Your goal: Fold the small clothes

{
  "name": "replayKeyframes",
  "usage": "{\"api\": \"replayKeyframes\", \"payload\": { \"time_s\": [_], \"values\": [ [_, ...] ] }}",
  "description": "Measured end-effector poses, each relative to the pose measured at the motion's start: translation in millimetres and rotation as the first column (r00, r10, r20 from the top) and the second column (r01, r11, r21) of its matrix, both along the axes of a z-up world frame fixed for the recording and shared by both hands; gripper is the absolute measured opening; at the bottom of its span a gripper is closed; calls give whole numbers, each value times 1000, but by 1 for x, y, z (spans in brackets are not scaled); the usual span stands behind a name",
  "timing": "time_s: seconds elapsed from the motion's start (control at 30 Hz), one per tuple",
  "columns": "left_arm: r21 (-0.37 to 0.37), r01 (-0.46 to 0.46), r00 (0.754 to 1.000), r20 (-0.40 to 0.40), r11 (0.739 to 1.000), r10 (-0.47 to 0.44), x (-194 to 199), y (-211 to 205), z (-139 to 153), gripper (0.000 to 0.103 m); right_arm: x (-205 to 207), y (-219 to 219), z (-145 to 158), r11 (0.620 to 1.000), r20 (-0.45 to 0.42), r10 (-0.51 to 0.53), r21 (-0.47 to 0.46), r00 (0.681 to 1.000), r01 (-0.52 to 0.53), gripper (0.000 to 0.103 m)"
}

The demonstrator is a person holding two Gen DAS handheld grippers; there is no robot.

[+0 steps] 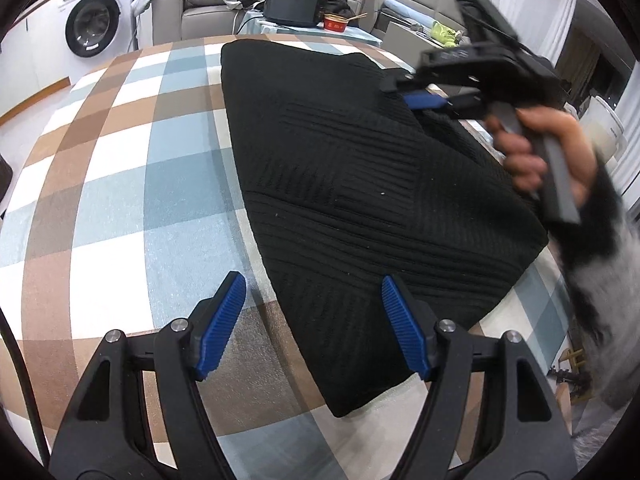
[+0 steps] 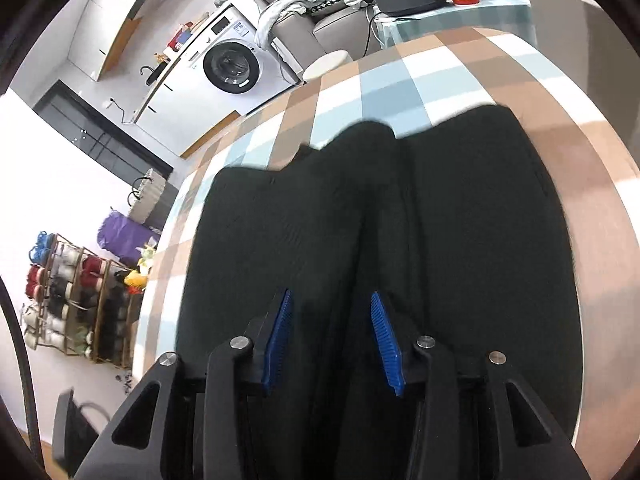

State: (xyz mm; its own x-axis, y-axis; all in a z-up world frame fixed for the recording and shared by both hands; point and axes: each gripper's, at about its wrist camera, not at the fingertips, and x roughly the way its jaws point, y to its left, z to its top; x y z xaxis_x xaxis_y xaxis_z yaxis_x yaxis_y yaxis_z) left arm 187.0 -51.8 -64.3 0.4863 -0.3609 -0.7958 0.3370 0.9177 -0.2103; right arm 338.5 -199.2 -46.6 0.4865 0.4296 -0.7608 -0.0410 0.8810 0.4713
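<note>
- Left gripper (image 1: 312, 320): black arms, ribbed blue pads, silver screws.
- Right gripper (image 2: 330, 340): the same build.
- Right hand (image 1: 536, 152), upper right: bare skin, fuzzy grey-black sleeve (image 1: 600, 280).

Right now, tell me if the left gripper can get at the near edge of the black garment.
Probably yes. The left gripper hangs open just above the black garment, whose near edge lies between its fingers on the checked tablecloth. Nothing lies between them; the right gripper is over the far side.
</note>
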Motion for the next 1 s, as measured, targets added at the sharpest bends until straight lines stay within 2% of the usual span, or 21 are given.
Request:
{"api": "replayKeyframes", "payload": {
  "time_s": [0.03,0.07,0.13,0.17,0.23,0.27,0.33,0.4,0.53,0.67,0.73,0.83,0.9,0.93,1.0],
  "values": [
    [-1,-4,1000,1,1000,4,1,1,0,68,7,4,3,1000,13,24,-11,1000,-24,19],
    [-1,-4,1000,1,1000,4,1,3,1,68,10,8,12,999,53,50,-23,997,-49,11],
    [0,-4,1000,11,1000,4,1,5,3,68,6,13,36,995,193,97,-38,976,-91,10],
    [2,-6,1000,12,1000,6,1,6,4,68,6,13,44,994,233,99,-76,968,-84,10],
    [-3,-11,1000,8,1000,11,4,9,5,68,7,13,48,991,251,74,-125,965,-43,10],
    [-8,-15,1000,8,1000,15,5,10,5,68,15,16,45,990,228,62,-135,972,-32,13],
    [1,-25,1000,11,1000,25,8,11,6,68,26,16,24,976,96,32,-219,995,-10,23],
    [4,-42,999,18,999,42,8,13,7,68,24,13,13,976,27,17,-217,999,-11,24],
    [-16,-71,997,18,997,71,8,18,9,68,-20,0,12,994,9,49,-96,999,-48,43],
    [-29,-61,998,25,998,62,9,14,13,68,-88,-1,14,996,15,91,4,996,-91,44],
    [-27,-49,998,31,998,50,9,9,14,68,-107,4,5,994,-18,97,47,995,-96,44],
    [-28,-40,998,39,999,41,12,2,15,68,-123,16,-10,995,-48,96,41,994,-94,43],
    [-27,-41,998,39,999,42,13,1,15,68,-128,23,-7,997,-42,75,-24,996,-76,28],
    [-24,-43,998,42,999,44,12,1,16,68,-130,26,-1,996,-22,79,-34,997,-80,11],
    [-16,-49,997,52,999,50,9,2,19,68,-141,31,14,994,54,93,-53,994,-90,10]
  ]
}}
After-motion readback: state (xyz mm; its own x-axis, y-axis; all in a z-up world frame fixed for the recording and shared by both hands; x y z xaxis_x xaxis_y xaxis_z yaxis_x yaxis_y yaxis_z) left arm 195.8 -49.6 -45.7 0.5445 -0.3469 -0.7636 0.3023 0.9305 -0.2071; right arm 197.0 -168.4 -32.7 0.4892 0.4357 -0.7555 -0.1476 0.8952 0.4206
